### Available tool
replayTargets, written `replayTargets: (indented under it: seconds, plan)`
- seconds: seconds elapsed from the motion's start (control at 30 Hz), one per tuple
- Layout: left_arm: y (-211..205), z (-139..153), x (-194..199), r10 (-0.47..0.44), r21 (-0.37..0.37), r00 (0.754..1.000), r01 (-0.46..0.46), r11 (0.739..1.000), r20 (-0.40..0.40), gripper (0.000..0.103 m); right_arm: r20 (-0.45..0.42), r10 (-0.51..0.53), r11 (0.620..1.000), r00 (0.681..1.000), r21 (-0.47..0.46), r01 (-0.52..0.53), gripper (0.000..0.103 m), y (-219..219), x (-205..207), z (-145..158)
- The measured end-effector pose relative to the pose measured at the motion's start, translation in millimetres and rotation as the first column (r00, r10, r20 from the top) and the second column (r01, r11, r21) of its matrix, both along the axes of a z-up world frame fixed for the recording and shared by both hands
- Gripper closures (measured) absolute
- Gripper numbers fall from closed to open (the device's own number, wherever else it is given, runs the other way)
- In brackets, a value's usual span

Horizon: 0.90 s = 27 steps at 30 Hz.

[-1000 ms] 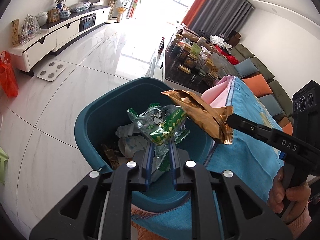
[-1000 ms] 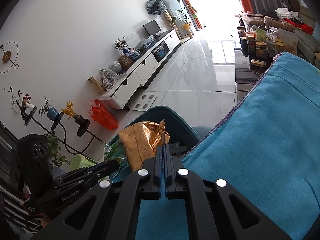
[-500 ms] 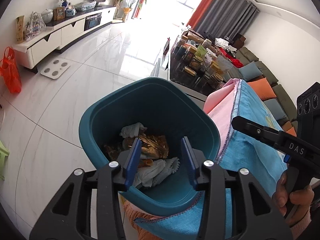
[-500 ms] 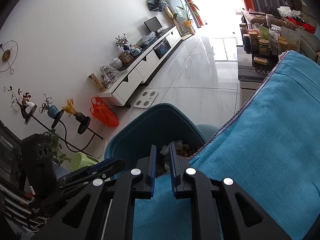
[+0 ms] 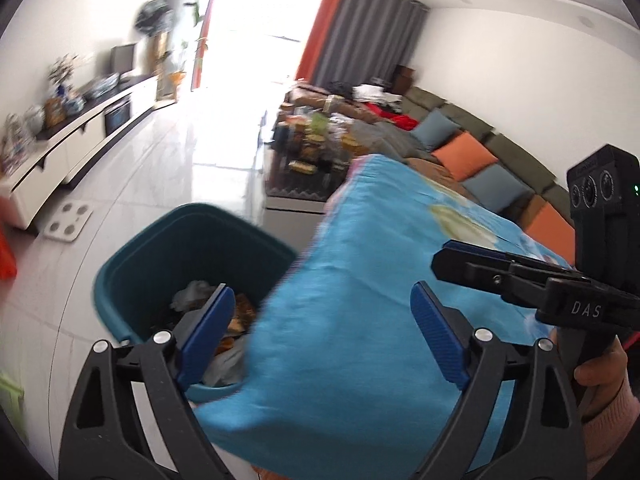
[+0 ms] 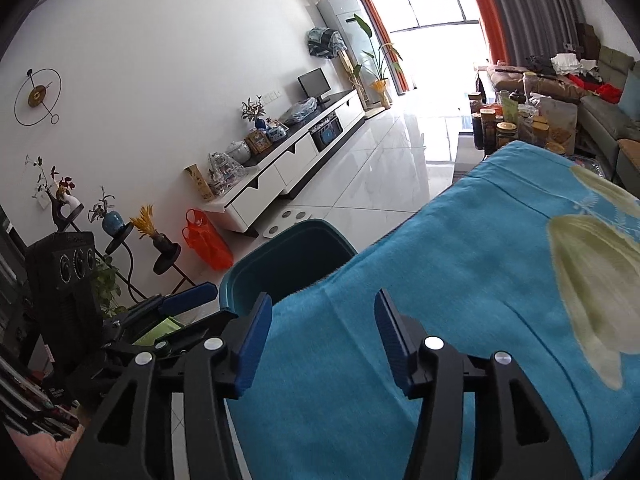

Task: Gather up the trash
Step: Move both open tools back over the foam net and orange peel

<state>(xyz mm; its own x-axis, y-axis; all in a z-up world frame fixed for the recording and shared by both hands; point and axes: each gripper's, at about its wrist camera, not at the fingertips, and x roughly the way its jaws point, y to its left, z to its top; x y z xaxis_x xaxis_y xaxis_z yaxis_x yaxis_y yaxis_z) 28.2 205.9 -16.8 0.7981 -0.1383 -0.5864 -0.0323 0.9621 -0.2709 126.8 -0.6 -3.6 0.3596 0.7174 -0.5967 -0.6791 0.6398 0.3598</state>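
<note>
A teal trash bin [image 5: 168, 256] stands on the floor beside the table's edge and holds crumpled wrappers and tissues [image 5: 212, 312]. My left gripper [image 5: 324, 332] is wide open and empty above the blue tablecloth [image 5: 360, 312] near its corner. My right gripper [image 6: 320, 340] is open and empty over the cloth [image 6: 460, 280], with the bin [image 6: 288, 256] just beyond it. The right gripper also shows in the left wrist view [image 5: 472, 260], at the right. The left gripper also shows in the right wrist view [image 6: 176, 308], at the lower left.
A white TV cabinet [image 6: 288, 168] lines the far wall. An orange bag [image 6: 208, 244] and a white scale [image 5: 68, 218] lie on the tiled floor. A low table with jars [image 5: 316, 156] and a sofa with cushions [image 5: 480, 160] stand behind.
Both grippers let go of their wrappers, which dropped into the bin. Both jaws opened wide. Both grippers swung right from over the bin to over the cloth.
</note>
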Motion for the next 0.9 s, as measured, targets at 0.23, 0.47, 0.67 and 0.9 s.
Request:
replayTargets:
  seconds: [0.23, 0.47, 0.67, 0.9]
  plan:
    - [-82.0, -0.5, 16.2, -0.217, 0.022, 0.976, 0.217, 0.976, 0.002, 0.011, 0.046, -0.131, 0.991, 0.990, 0.001, 0.131, 0.049, -76.5, -16.7, 7.1]
    - [-144.8, -9.7, 35.6, -0.338, 0.035, 0.940, 0.339, 0.940, -0.036, 0.012, 0.024, -0.291, 0.956, 0.956, -0.013, 0.292, 0.049, -152.9, -19.4, -0.9]
    - [-185.7, -14.5, 54.6, -0.402, 0.031, 0.913, 0.405, 0.914, -0.069, 0.012, 0.025, -0.415, 0.909, 0.909, -0.033, 0.416, 0.048, -215.3, -18.8, -8.9]
    - [-222.2, -18.5, 81.0, -0.449, 0.019, 0.887, 0.453, 0.891, -0.112, 0.015, 0.023, -0.515, 0.857, 0.857, -0.030, 0.515, 0.048, -268.7, -11.6, -15.0]
